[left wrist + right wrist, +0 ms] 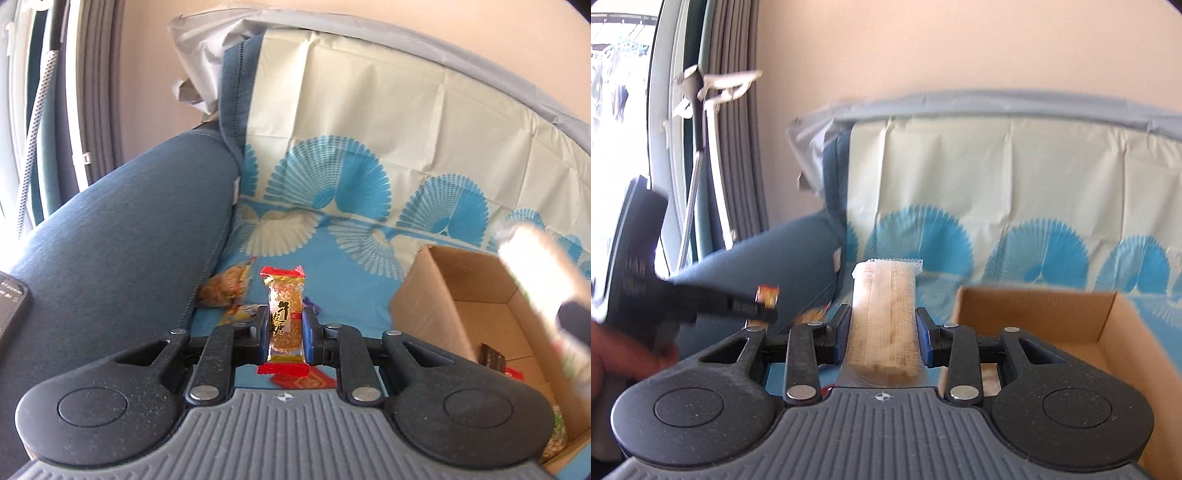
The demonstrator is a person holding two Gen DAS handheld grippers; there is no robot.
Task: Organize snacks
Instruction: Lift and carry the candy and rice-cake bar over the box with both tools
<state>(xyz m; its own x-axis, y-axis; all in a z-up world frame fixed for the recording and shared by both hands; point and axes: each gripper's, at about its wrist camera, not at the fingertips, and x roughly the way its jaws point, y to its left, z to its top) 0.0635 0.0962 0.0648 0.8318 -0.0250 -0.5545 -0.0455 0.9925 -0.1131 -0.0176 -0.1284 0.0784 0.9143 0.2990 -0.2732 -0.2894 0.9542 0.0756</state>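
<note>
My left gripper is shut on a peanut candy bar in a clear wrapper with red ends, held upright above the blue cloth. My right gripper is shut on a long clear-wrapped wafer pack, left of the open cardboard box. In the left wrist view the box sits at the right with a few snacks inside, and the right gripper's wafer pack shows blurred above it. The left gripper shows blurred at the left of the right wrist view.
A blue sofa armrest rises at the left. More wrapped snacks lie by its base and a red packet lies under my left gripper. A patterned cloth covers the sofa seat and back. A phone rests on the armrest.
</note>
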